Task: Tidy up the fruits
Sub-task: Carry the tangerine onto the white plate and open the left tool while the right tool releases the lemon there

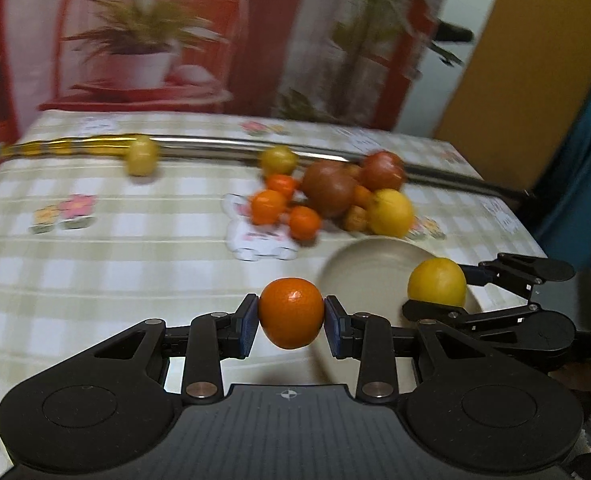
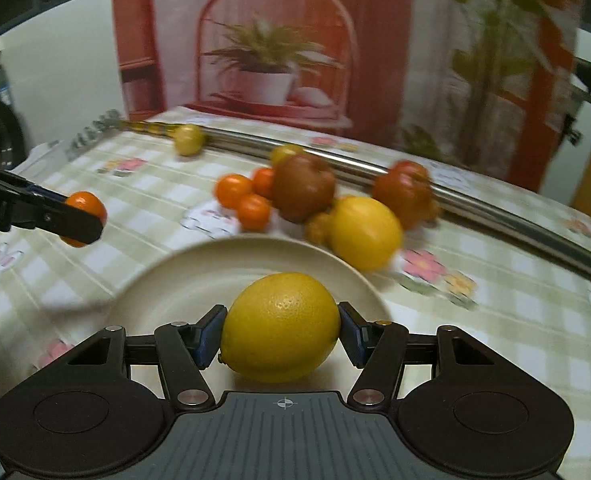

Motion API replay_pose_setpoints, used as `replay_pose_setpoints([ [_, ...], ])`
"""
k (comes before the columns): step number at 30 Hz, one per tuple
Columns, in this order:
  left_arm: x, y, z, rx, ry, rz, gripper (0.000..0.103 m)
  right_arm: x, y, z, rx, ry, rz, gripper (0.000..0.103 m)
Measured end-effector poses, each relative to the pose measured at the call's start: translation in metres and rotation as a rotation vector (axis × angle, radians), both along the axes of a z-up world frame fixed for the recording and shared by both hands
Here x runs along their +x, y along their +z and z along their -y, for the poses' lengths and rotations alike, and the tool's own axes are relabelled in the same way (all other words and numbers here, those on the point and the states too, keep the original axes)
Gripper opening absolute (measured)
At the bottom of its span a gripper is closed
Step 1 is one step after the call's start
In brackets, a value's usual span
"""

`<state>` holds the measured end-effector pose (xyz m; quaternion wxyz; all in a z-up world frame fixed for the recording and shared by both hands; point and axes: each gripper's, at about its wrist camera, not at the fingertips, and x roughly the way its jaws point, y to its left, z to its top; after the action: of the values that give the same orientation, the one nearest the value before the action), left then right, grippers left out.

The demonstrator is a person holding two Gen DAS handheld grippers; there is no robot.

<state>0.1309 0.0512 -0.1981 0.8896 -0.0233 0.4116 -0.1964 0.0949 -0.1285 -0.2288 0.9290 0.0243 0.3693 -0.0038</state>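
Note:
My left gripper (image 1: 291,314) is shut on a small orange mandarin (image 1: 291,312), held above the checked tablecloth just left of a cream plate (image 1: 359,268). My right gripper (image 2: 281,328) is shut on a yellow lemon (image 2: 281,326), held over the near part of the cream plate (image 2: 183,280). In the left wrist view the right gripper (image 1: 435,292) and its lemon (image 1: 437,282) show at the plate's right side. In the right wrist view the left gripper (image 2: 83,216) with its mandarin (image 2: 85,204) is at the far left. A pile of fruit (image 1: 331,192) lies behind the plate.
The pile holds several mandarins (image 2: 251,200), two dark red apples (image 2: 303,188), another lemon (image 2: 365,232) and small yellow fruits (image 2: 189,140). A shiny metal rail (image 1: 223,146) crosses the back of the table. A printed backdrop stands behind. The table's right edge (image 1: 527,224) is close.

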Motion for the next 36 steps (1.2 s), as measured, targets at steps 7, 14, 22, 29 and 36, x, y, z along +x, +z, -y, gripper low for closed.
replay_pose_setpoints([
  [7, 0.011, -0.027, 0.048, 0.052, -0.072, -0.051, 0.037, -0.022, -0.012, 0.015, -0.037, -0.034, 0.004, 0.056],
  [14, 0.013, -0.047, 0.066, 0.107, -0.071, -0.085, 0.037, -0.028, -0.019, 0.011, -0.091, -0.006, 0.023, 0.056],
  [22, 0.009, -0.052, 0.070, 0.112, -0.035, -0.084, 0.037, -0.032, -0.020, 0.011, -0.081, 0.006, 0.041, 0.062],
  [29, 0.000, -0.052, 0.064, 0.048, 0.043, -0.049, 0.042, -0.034, -0.021, 0.004, -0.091, 0.026, 0.060, 0.078],
  [36, -0.014, -0.043, 0.058, -0.013, 0.087, 0.021, 0.052, -0.034, -0.018, 0.002, -0.098, 0.007, 0.084, 0.097],
])
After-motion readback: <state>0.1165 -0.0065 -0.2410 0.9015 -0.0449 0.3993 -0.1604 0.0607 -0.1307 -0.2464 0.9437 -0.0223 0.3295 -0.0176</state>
